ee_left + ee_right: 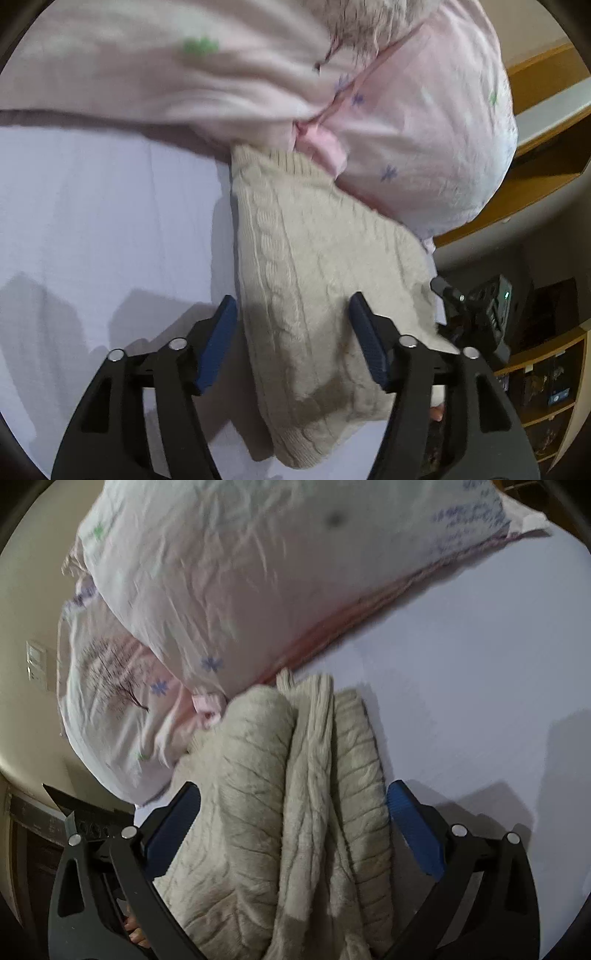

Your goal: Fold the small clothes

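A beige cable-knit sweater [314, 280] lies folded in layers on the pale bed sheet [92, 221]. My left gripper [293, 306] is open, its blue pads either side of the sweater's flat folded face. In the right wrist view the sweater [295, 794] shows as several stacked folds seen edge-on. My right gripper [291, 797] is open, its blue pads [413, 827] wide apart on both sides of the bundle. Whether either gripper touches the knit I cannot tell.
A pink pillow with small flower prints [424, 147] lies just beyond the sweater, also in the right wrist view [240, 590]. Wooden shelves [546, 122] stand to the right off the bed. The sheet [480, 664] spreads to the right. A wall switch [37, 664] is at left.
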`<state>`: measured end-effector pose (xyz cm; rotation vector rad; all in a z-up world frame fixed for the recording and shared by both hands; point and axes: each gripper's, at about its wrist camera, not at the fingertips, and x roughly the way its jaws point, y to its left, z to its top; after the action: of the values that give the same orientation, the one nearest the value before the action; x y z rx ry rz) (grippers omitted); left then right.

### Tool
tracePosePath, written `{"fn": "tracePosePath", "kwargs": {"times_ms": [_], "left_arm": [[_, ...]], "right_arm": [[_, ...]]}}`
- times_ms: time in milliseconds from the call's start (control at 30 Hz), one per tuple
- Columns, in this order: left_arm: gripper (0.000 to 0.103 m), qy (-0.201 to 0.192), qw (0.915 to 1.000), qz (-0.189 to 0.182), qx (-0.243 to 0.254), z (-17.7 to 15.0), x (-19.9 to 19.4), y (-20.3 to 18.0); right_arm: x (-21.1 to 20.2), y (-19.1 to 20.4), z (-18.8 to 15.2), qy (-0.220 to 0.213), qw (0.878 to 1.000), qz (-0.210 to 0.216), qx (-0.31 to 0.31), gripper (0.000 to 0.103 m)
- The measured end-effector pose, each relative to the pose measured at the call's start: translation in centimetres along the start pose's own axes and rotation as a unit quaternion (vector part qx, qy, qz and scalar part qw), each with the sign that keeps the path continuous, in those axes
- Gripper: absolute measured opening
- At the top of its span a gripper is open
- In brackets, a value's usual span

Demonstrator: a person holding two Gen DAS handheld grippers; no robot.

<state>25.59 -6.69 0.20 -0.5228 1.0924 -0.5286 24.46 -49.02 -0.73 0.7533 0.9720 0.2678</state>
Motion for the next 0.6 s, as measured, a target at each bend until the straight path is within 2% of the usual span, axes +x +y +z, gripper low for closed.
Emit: {"fn": "tracePosePath", "kwargs": {"times_ms": [67, 133, 200, 267, 300, 333, 367, 433, 467, 533, 600], "left_arm": [[0.076, 0.004, 0.9999, 0.013, 0.008, -0.2, 0.8, -0.4], [0.080, -0.004, 0.9997, 0.015, 0.016, -0.1, 2.0, -1.3], [0.080, -0.004, 0.9995, 0.010, 0.031, 0.0, 2.7, -1.6], [0.073, -0.004, 0.9988, 0.006, 0.047, -0.3, 3.4, -2.4], [0.064, -0.005, 0.9985, 0.010, 0.054, -0.2, 3.4, -2.5], [0.047, -0.005, 0.9983, 0.004, 0.059, 0.0, 2.9, -2.4], [0.042, -0.002, 0.9982, -0.017, 0.057, 0.2, 1.7, -1.9], [0.037, 0.005, 0.9971, -0.047, 0.060, 0.5, -0.3, -1.4], [0.037, 0.000, 0.9962, -0.044, 0.075, 0.4, -1.6, -1.2], [0.038, -0.038, 0.9912, 0.005, 0.127, -0.4, -5.5, -1.0], [0.044, -0.057, 0.9839, 0.067, 0.156, -0.6, -7.5, 0.1]], "right_arm": [[0.3, 0.4, -0.4, -0.003, 1.000, -0.007, -0.015, 0.099], [0.6, 0.8, -0.8, -0.005, 0.999, -0.018, -0.029, 0.082], [1.3, 1.7, -1.2, 0.001, 0.998, -0.029, -0.050, 0.046], [1.5, 1.7, -1.5, 0.006, 0.999, -0.003, -0.044, 0.039], [1.3, 1.9, -1.7, -0.001, 0.999, 0.000, -0.050, 0.036], [1.1, 2.0, -1.8, -0.005, 0.999, 0.009, -0.049, 0.036], [0.8, 2.2, -2.0, -0.008, 0.998, 0.030, -0.046, 0.035], [0.5, 3.0, -2.7, -0.003, 0.995, 0.093, -0.045, 0.033], [0.8, 3.7, -3.2, 0.008, 0.991, 0.122, -0.049, 0.033], [2.2, 6.0, -4.5, 0.039, 0.985, 0.153, -0.075, 0.032], [4.7, 8.8, -5.9, 0.068, 0.982, 0.133, -0.116, 0.038]]}}
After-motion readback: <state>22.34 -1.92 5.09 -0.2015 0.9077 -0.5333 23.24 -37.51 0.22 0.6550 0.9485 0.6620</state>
